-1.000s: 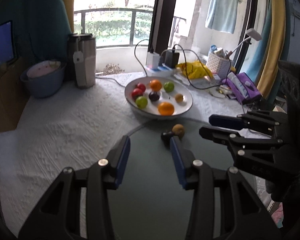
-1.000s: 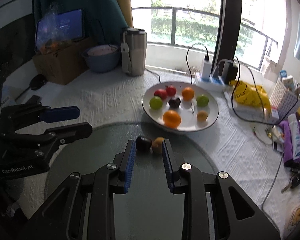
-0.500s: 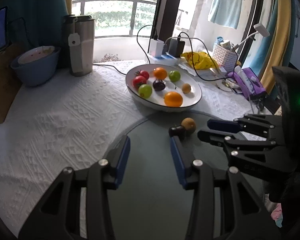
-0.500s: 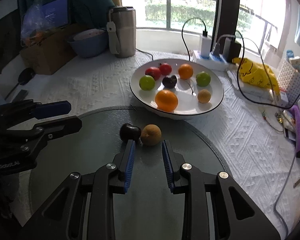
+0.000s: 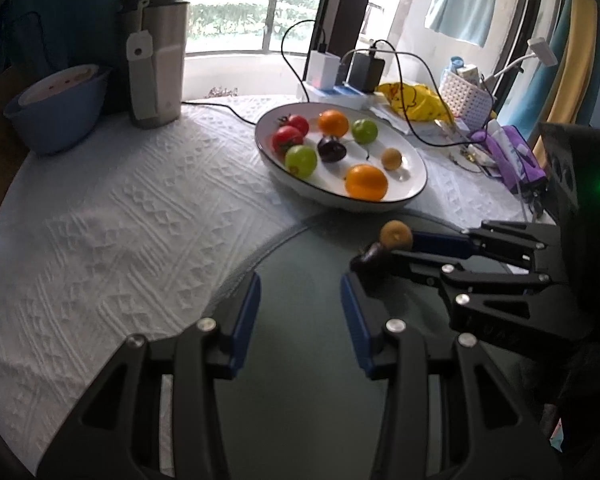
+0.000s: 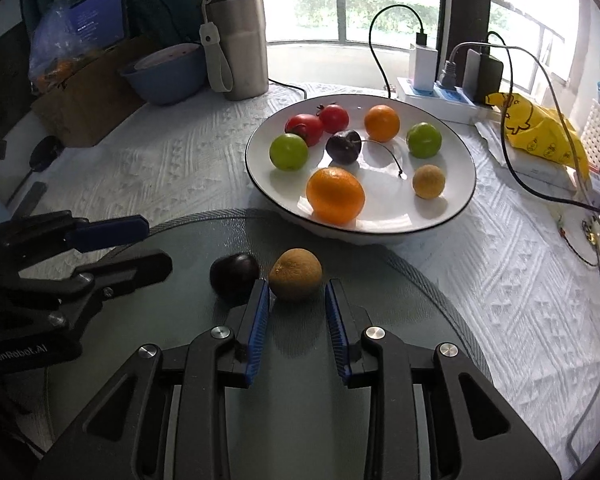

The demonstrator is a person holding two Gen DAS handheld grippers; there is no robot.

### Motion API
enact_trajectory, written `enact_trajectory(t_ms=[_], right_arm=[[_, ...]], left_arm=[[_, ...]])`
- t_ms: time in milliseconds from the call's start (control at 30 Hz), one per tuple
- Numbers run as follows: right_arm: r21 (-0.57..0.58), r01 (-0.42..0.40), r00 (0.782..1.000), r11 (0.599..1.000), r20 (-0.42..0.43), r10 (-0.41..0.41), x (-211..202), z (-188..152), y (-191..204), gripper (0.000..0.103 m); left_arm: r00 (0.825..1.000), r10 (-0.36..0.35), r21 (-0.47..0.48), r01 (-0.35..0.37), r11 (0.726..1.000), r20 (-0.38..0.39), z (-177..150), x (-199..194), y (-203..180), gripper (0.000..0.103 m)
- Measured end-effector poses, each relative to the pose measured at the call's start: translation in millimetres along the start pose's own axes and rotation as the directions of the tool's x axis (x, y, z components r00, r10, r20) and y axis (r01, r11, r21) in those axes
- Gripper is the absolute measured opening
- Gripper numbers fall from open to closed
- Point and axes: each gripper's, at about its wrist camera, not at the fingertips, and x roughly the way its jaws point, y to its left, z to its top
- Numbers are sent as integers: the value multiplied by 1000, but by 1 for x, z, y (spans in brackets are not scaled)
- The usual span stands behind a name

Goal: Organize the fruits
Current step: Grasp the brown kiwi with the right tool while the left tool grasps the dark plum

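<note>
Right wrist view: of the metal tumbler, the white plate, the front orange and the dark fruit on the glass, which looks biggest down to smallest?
1. white plate
2. metal tumbler
3. front orange
4. dark fruit

The dark fruit lies nearer the camera, so its true size against the orange is unsure.

Glass disc: lies on your bench, under both tools.
Plate: behind the disc, holding the fruits.
Kiwi: on the disc, just ahead of your right tool.
Plum: just left of it.
Left tool: further left.
Tumbler: behind, with bowl left.
</note>
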Motion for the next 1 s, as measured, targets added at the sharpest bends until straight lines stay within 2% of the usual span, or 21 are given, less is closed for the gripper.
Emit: enact_trajectory(t_ms=[267,600,900,1000], right_arm=[[-6,-32,999,999,12,32,1,2,-4,30],[31,-32,999,999,37,31,-17,-8,-22,30],[83,-26,998,996,59,21,-29,-17,-46,30],[92,-30,998,995,61,25,-30,-19,-51,30]], left_arm=[[1000,2,20,-2,1000,-8,5,3,-11,44],[999,-23,86,26,996,-26,7,13,-41,44],[997,18,93,-12,996,-69,14,37,-54,44],[998,29,91,-24,996,-57,15,40,-55,44]])
